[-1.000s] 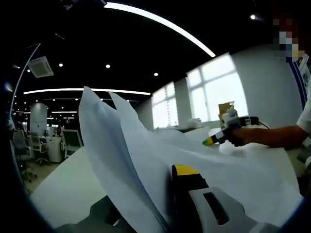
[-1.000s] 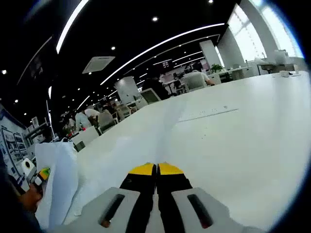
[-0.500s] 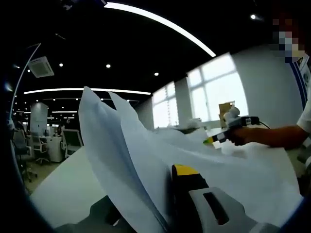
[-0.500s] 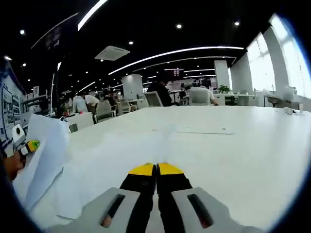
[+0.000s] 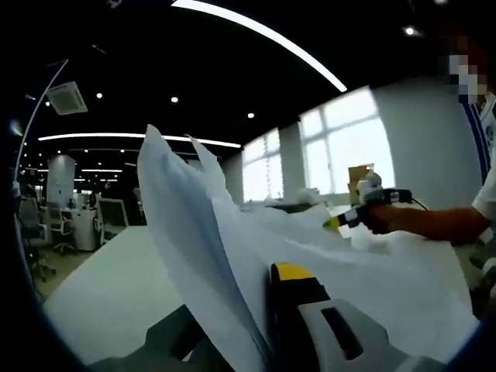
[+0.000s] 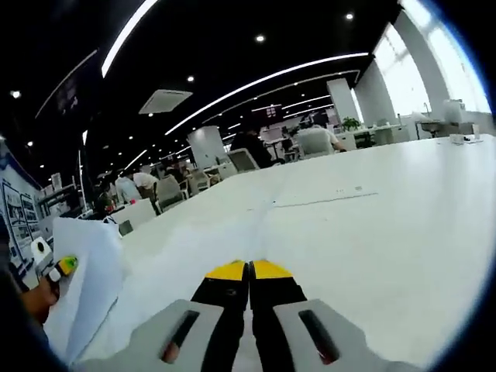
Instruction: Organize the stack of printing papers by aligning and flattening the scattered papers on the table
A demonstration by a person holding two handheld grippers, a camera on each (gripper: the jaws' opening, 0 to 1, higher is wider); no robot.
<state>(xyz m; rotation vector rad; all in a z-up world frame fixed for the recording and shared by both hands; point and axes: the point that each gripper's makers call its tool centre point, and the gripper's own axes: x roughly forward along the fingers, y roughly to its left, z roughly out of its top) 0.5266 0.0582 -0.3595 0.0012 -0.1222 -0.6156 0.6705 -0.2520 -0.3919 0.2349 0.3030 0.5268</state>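
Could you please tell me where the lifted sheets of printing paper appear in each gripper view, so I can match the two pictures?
Left gripper view: the lifted papers rise through the centre, clamped in the left gripper.
Right gripper view: the same papers stand at the far left edge, beside the left gripper.
Shared landmark: the white table, seen lower left in the left gripper view.

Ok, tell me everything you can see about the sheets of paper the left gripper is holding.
The papers are thin, plain white sheets, several together and fanned unevenly. The left gripper is shut on their lower edge, so they stand up from the white table, corners pointing upward. In the right gripper view they appear at the left, bowed and misaligned.
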